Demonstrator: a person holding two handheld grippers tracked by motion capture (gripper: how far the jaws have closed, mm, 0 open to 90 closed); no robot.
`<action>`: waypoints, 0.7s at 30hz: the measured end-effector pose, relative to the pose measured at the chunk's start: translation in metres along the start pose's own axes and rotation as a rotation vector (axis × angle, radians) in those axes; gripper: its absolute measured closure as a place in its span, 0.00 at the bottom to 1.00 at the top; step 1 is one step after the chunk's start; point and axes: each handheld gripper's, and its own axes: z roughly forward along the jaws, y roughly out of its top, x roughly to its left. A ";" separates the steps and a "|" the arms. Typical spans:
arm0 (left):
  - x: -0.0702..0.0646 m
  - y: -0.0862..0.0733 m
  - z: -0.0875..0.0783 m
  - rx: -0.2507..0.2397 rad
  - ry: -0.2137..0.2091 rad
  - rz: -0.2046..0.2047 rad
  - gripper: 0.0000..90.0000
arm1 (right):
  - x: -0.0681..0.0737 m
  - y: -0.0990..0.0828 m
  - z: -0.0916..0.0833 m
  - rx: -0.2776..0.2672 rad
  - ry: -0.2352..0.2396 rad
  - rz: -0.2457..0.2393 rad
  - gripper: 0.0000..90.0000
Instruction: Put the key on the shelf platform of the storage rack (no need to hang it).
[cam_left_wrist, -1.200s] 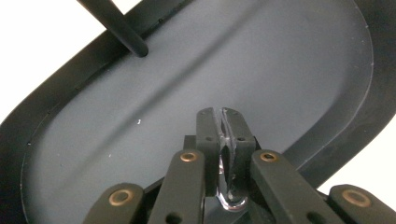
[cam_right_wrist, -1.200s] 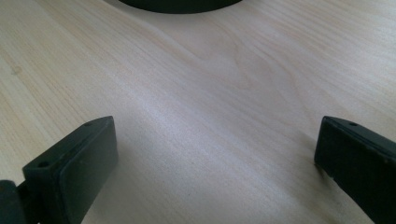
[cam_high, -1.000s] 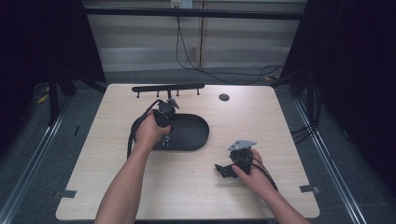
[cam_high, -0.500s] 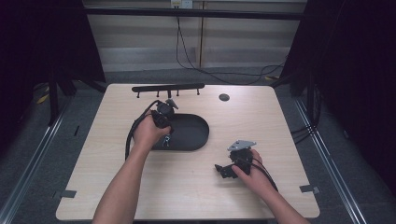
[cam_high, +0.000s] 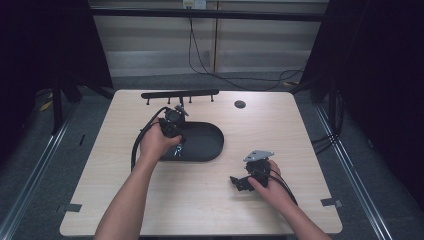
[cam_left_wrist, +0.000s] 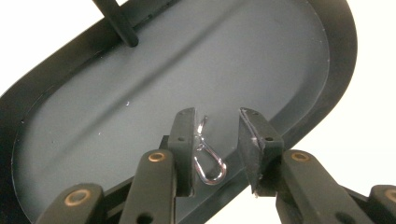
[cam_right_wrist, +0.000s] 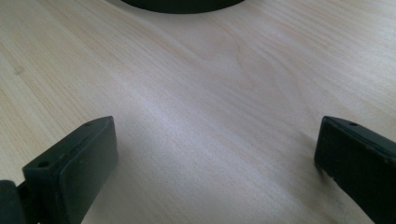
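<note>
Reaching over black oval tray, left claw narrowly open around wire clip, maybe touching one jaw, right claw spread wide, low over bare tabletop, peg rail behind tray.

The desk is pale wood with a faint grain. The oval tray is black, the clip shiny silver, and the rack black.

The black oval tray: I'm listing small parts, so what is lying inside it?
Inside the black oval tray, one small silver wire clip lies between the open jaws of the left gripper. The tray floor under the gripper is covered.
</note>
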 end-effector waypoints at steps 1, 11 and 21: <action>0.000 0.000 -0.001 -0.001 0.001 0.006 0.74 | 0.000 0.000 0.000 0.000 0.000 0.000 0.00; -0.003 -0.007 -0.004 -0.008 -0.003 0.013 0.69 | 0.000 0.000 0.000 0.000 0.000 0.000 0.00; -0.005 -0.015 -0.011 -0.018 -0.016 0.026 0.64 | 0.000 0.000 0.000 0.000 0.000 -0.004 0.00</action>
